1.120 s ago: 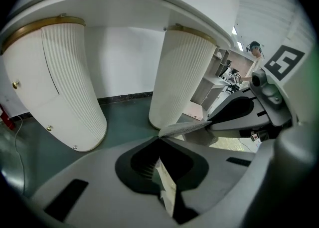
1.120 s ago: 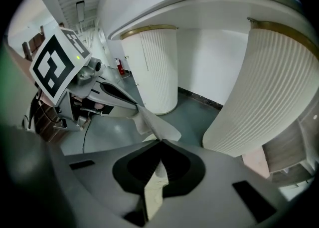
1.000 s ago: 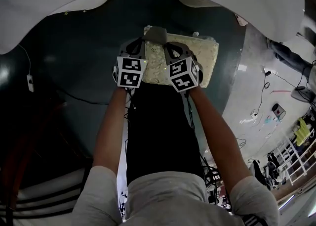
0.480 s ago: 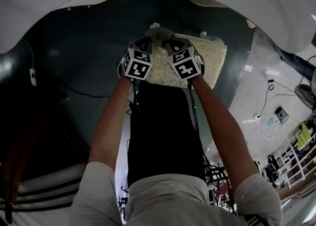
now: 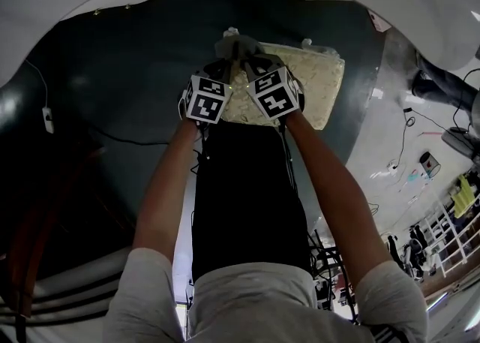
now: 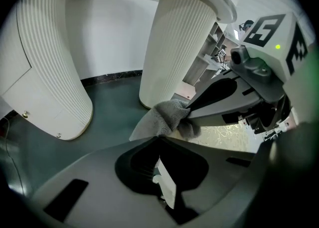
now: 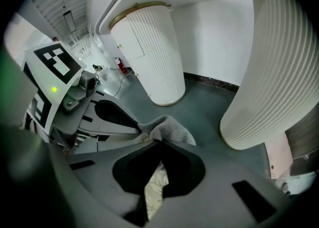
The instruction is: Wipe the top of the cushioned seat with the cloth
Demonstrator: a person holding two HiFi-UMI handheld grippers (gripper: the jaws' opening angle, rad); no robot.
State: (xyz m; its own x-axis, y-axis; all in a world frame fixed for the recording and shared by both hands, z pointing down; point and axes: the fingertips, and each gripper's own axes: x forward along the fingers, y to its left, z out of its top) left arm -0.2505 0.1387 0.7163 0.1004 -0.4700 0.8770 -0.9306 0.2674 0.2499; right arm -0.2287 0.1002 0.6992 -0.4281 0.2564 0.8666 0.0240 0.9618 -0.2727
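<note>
Wiping step in hand: cloth (image 5: 238,46) bunched at far edge of cushioned seat (image 5: 319,82), upper centre of head view. Left gripper (image 5: 227,60) and right gripper (image 5: 253,60) side by side, each clamped on cloth. Next probably calls for dragging cloth back across seat top, pressed flat. Count: one cloth, one seat, two grippers, two ribbed white columns (image 6: 177,47).

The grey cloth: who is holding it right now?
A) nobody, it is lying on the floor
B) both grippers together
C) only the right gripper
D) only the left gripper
B: the cloth bunches out from the closed jaw tips of the left gripper, and the right gripper pinches it too, both over the cushioned seat.
</note>
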